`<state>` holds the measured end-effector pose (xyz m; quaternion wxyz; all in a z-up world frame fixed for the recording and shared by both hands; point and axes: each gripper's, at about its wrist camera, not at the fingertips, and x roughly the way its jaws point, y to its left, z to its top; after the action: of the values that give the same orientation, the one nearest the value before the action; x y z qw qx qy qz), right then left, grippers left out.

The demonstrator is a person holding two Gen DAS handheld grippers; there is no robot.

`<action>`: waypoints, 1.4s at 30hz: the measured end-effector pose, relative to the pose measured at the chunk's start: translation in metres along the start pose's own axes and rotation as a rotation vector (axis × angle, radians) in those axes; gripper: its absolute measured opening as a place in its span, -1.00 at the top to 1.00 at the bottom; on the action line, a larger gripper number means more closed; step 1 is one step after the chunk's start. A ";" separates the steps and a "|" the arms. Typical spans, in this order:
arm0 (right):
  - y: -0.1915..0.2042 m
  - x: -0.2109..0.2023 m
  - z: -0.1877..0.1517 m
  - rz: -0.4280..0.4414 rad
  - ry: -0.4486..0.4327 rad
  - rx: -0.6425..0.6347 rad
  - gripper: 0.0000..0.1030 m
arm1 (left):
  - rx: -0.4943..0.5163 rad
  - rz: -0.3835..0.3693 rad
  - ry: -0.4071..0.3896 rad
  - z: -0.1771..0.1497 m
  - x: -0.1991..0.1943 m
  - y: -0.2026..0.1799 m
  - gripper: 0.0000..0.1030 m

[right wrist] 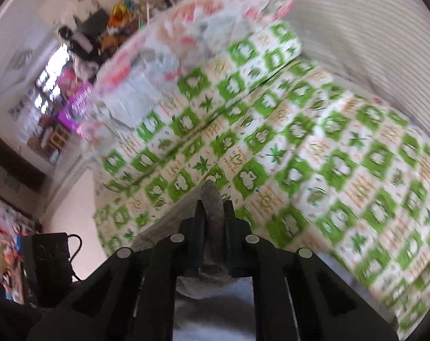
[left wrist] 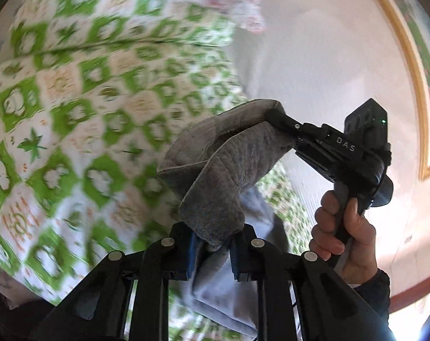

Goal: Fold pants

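The grey pants [left wrist: 220, 167] hang in the air between both grippers, above the bed. My left gripper [left wrist: 212, 244] is shut on one grey edge of them. My right gripper shows in the left wrist view [left wrist: 280, 125], shut on the other end of the same edge, with the hand on its handle. In the right wrist view my right gripper [right wrist: 213, 218] is shut on a grey fold of the pants [right wrist: 212, 199], which sticks up between the fingers. The rest of the pants hangs below, out of sight.
A bed with a green and white patterned cover [right wrist: 314, 147] lies below. A pink and white quilt [right wrist: 163, 42] is piled at its head. A white wall [left wrist: 328, 56] with a framed picture [left wrist: 408, 65] stands at the right. Cluttered shelves [right wrist: 72, 65] stand at the left.
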<state>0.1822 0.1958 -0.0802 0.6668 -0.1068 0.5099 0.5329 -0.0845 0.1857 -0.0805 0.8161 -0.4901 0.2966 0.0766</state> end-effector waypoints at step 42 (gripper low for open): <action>-0.104 -0.316 -0.259 -0.174 -0.397 0.411 0.76 | 0.595 -0.172 0.368 -0.215 0.064 -0.242 0.65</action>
<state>0.1485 -0.2144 0.0103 0.8044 0.0934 0.4554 0.3698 -0.0199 -0.1296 -0.0079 0.8596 -0.2596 0.4054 -0.1715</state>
